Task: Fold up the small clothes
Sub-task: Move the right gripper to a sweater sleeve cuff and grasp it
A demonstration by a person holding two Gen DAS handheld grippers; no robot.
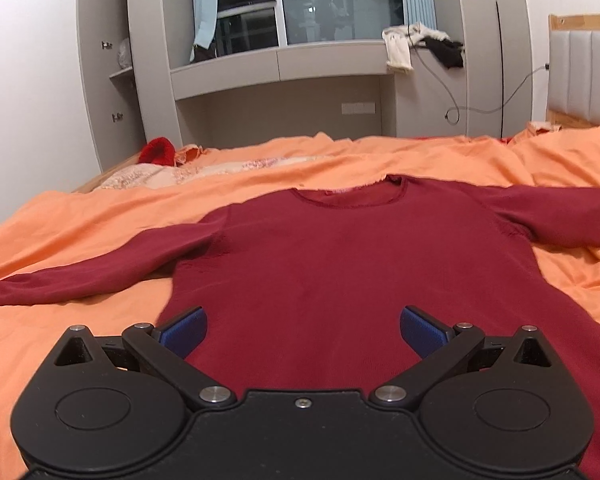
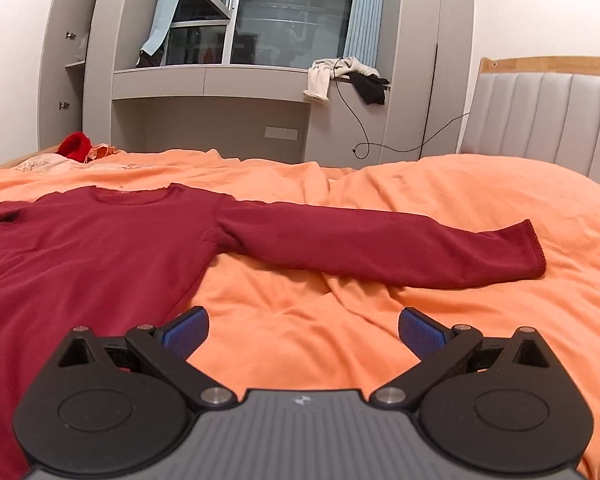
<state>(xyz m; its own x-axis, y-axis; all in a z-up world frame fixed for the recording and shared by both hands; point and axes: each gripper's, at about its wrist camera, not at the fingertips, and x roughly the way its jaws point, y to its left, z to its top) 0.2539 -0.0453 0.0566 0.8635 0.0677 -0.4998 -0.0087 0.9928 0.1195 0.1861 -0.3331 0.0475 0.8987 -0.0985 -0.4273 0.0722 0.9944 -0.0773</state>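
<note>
A dark red long-sleeved sweater (image 1: 340, 256) lies flat on the orange bedspread (image 1: 60, 328), neck away from me, both sleeves spread out to the sides. My left gripper (image 1: 303, 330) is open and empty, hovering over the sweater's lower body. In the right wrist view the sweater (image 2: 80, 248) lies at the left and its right sleeve (image 2: 380, 244) stretches to the right, cuff (image 2: 534, 248) at its end. My right gripper (image 2: 303, 330) is open and empty above bare bedspread (image 2: 300, 320), just right of the sweater's side edge and nearer than the sleeve.
A bright red garment (image 1: 156, 151) and pale patterned cloth (image 1: 204, 168) lie at the bed's far left. A padded headboard (image 2: 540, 120) stands at the right. Grey cabinets and a window ledge with clothes (image 1: 416, 48) and a hanging cable (image 1: 452, 112) stand behind the bed.
</note>
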